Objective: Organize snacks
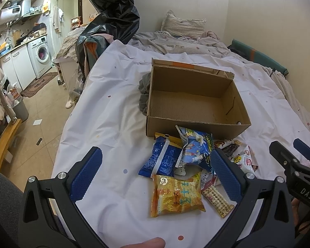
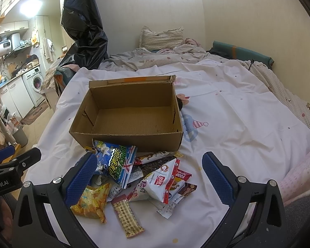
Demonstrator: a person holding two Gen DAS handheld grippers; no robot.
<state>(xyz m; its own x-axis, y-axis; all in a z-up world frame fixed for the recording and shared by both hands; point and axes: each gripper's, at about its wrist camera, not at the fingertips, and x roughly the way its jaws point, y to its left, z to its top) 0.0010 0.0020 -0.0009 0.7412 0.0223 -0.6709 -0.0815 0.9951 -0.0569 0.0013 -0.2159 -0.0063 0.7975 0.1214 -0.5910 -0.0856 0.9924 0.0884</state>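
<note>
An open, empty cardboard box (image 1: pixel 196 101) (image 2: pixel 132 113) stands on the white bedsheet. A pile of snack packets lies just in front of it: an orange chip bag (image 1: pixel 176 196) (image 2: pixel 93 201), a dark blue packet (image 1: pixel 160 159), a blue starry bag (image 1: pixel 196 148) (image 2: pixel 115 163), a beige wafer bar (image 1: pixel 218 201) (image 2: pixel 127 217) and a white packet (image 2: pixel 165 183). My left gripper (image 1: pixel 157 169) is open above the left of the pile. My right gripper (image 2: pixel 150 173) is open above the pile. Both are empty.
The bed's left edge drops to a tiled floor (image 1: pixel 31 128). A grey cloth (image 1: pixel 144 91) lies against the box's left side. A black plastic bag (image 1: pixel 111 12) hangs at the back left. A pillow (image 2: pixel 161 37) and rumpled bedding lie behind the box. The right gripper shows at the left wrist view's right edge (image 1: pixel 295 161).
</note>
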